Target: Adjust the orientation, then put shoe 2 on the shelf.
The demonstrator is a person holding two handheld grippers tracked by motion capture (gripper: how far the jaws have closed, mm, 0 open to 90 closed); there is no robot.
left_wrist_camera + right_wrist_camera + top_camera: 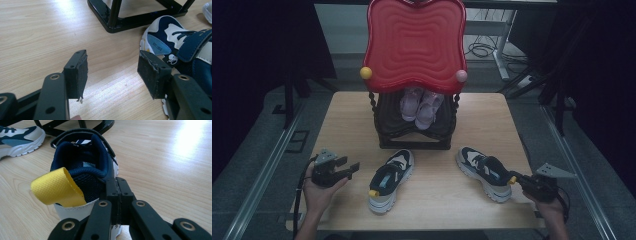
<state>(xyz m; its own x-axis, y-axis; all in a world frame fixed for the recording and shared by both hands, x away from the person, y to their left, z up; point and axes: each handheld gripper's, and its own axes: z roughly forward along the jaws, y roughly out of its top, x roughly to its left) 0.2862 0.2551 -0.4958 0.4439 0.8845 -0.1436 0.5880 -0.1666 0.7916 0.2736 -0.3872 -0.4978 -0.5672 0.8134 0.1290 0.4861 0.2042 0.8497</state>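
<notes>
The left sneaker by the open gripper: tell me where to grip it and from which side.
Grip the left sneaker at its heel collar beside the yellow pull tab, coming from the near edge of the table. The heel points toward the person and the opening faces up, so one finger can likely slip inside. The left gripper stands open beside it.

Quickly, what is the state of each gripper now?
Left gripper: open, holding nothing.
Right gripper: closed on the heel of the right shoe.
</notes>
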